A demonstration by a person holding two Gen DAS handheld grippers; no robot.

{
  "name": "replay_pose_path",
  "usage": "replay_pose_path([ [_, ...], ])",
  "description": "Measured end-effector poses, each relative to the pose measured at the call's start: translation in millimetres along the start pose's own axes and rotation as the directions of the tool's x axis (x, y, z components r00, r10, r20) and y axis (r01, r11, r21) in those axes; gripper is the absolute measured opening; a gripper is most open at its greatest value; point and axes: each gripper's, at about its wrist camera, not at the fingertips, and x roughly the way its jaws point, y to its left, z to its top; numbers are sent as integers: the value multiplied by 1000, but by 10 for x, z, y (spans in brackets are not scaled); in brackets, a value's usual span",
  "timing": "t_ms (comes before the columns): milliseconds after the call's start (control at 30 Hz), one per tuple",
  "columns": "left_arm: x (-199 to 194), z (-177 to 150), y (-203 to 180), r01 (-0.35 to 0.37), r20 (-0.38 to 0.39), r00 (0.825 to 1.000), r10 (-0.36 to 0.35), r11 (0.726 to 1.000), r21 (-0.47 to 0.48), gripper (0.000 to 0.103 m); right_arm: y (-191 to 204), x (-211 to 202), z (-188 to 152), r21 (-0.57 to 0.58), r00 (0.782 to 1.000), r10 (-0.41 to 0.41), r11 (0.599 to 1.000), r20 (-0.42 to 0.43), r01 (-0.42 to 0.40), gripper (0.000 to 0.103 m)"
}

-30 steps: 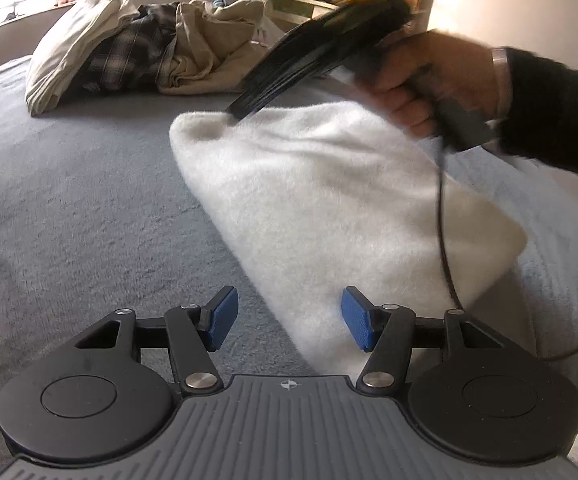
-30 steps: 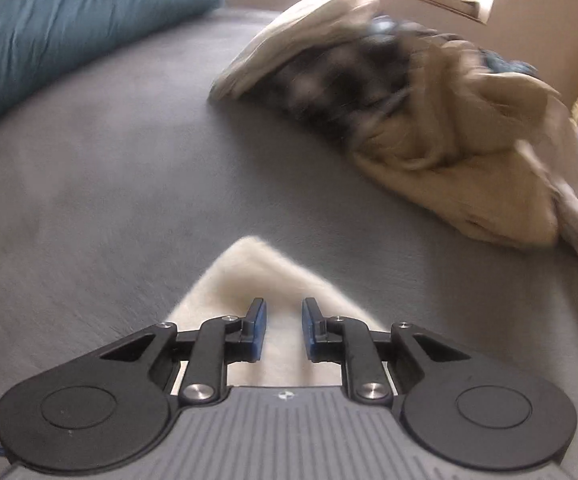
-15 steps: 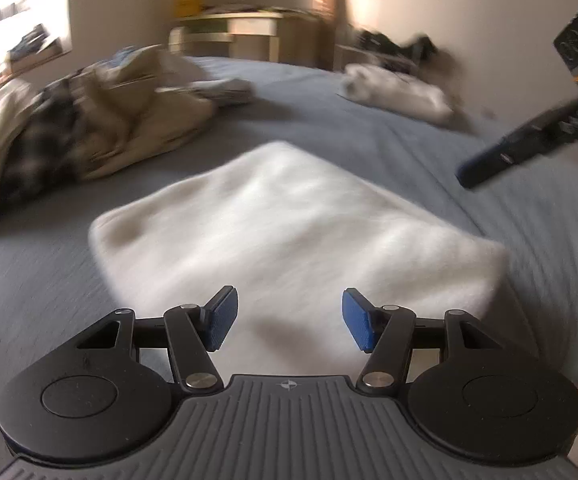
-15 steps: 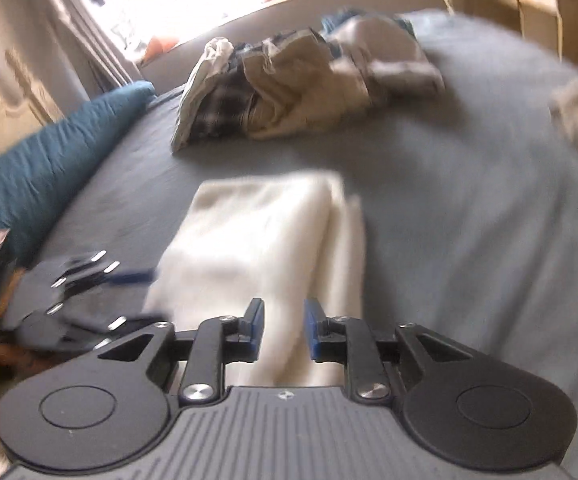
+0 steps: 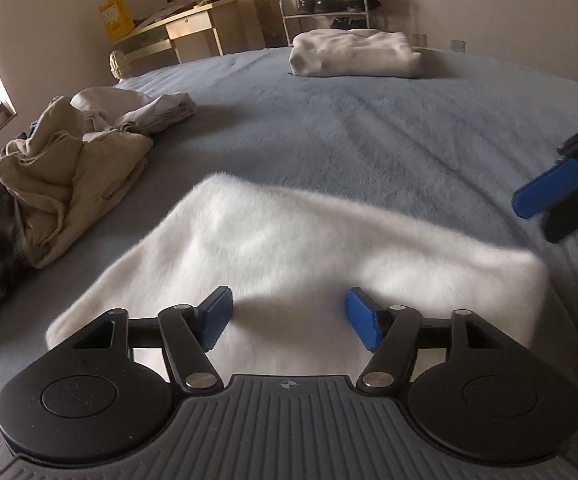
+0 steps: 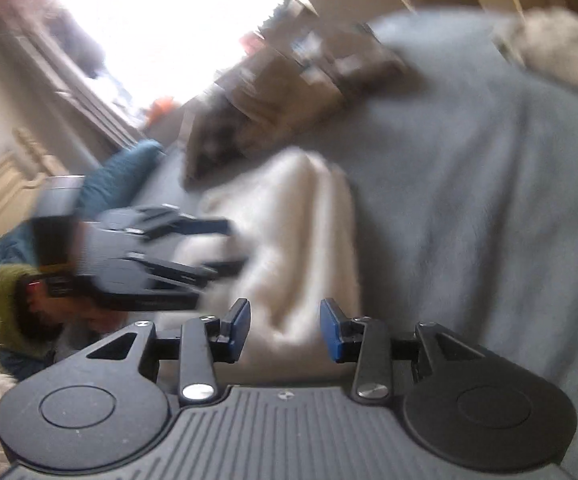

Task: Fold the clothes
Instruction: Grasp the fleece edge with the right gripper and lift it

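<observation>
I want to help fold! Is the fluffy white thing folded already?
Folded. The white garment lies as a neat flat rectangle on the bed, and the right wrist view shows doubled layers.

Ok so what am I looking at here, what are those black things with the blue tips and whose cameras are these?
Those are hand-held tongs: a person holds one in each hand, with a camera on each looking along its blue fingers. The left tongs and the right tongs are both open, holding nothing. Below them a folded white fluffy garment lies on a grey bed. A pile of unfolded clothes sits to the side, and a folded white stack lies farther away. The right view is blurred.
</observation>
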Motion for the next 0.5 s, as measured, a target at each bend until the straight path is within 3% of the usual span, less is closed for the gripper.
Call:
replay_pose_path([
  [133,84,20,20,-3,-1,1000,3,999,-42,72,107,271,6,-91,998,51,994,-46,-55,33],
  [167,84,8,20,-6,3,1000,6,999,-48,74,151,376,-18,-134,997,17,991,-71,-27,30],
  [200,82,-3,19,-9,7,1000,9,998,-55,74,194,456,-68,-188,995,-37,982,-94,18,16],
  [233,70,-1,11,-15,11,1000,16,998,-60,74,233,508,-96,-232,992,-79,971,-98,54,16],
  [267,56,1,3,-21,15,1000,22,998,-65,74,250,485,-98,-236,995,-69,971,-75,49,15],
  [367,2,32,-37,-36,54,998,40,998,-58,73,176,305,-51,-145,1000,-6,989,2,6,14],
  [500,82,2,-98,-40,74,996,43,998,-39,78,-79,388,-263,-41,999,-34,999,-33,33,13],
])
